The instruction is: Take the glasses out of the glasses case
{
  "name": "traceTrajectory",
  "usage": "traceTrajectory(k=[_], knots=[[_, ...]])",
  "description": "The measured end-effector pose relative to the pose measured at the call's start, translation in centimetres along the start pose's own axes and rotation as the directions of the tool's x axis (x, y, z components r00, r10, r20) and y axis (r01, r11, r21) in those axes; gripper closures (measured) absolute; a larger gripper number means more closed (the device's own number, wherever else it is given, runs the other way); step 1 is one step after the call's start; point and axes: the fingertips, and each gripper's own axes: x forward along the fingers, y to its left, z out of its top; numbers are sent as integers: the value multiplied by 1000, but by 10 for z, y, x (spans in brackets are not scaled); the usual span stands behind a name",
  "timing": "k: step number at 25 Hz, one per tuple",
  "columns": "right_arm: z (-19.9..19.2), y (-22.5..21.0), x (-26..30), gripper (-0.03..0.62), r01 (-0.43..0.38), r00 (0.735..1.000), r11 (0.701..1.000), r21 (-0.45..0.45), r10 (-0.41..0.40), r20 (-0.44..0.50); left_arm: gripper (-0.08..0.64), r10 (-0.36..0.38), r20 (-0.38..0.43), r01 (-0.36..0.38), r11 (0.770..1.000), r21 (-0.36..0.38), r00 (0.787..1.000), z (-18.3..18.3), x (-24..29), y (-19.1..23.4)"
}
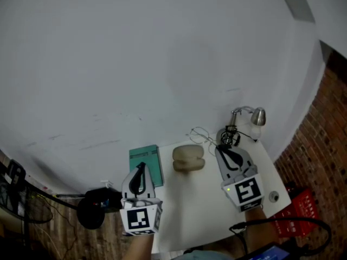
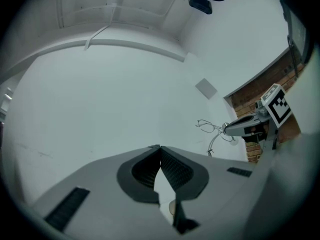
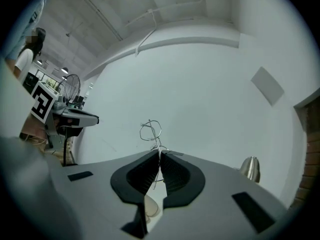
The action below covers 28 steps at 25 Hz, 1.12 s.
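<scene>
Progress: the glasses (image 1: 203, 135) are out of the glasses case (image 1: 188, 157). They hang clear of the case, just beyond its far right corner and above the surface (image 1: 184, 210), touching nothing but the right gripper (image 1: 219, 147). In the right gripper view the jaws are nearly together, pinching one thin wire arm of the frame, and the lenses (image 3: 150, 130) stand up past the jaw tips. The extraction itself looks finished. Judged remaining: set the glasses down somewhere on the surface and let go, if the task wants that. I can't tell whether the case lid is open or folded shut; it reads as two pale lobes with a seam.

Left gripper (image 1: 142, 166): left of the case, over the near edge of a teal book (image 1: 145, 164). Its own view shows the jaws (image 2: 160, 149) closed tip to tip with nothing between them. It is not touching the case.

Count:
- glasses: 1 pair
- glasses case: 1
- grippers: 2
- teal book: 1, lying flat just left of the case
- desk lamp (image 1: 250, 116): 1, beyond and right of the case, at the far right corner of the surface
</scene>
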Motion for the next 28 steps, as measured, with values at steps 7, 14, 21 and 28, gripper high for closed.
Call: traceTrajectory(k=[7,14,21,28], knots=[[38,0,-26,561,58,995,997,-43,-55,86,554,-20,56,19,1000,2,998,27,-7,2],[65,3,-47,561,111,984,993,-49,-103,142,554,-43,119,44,999,1,992,60,-16,2],[75,6,-57,561,135,978,990,-50,-126,164,554,-45,139,48,999,-13,989,73,-22,5],[73,7,-66,563,142,977,989,-43,-133,169,554,-48,156,51,999,-14,987,80,-27,-1]])
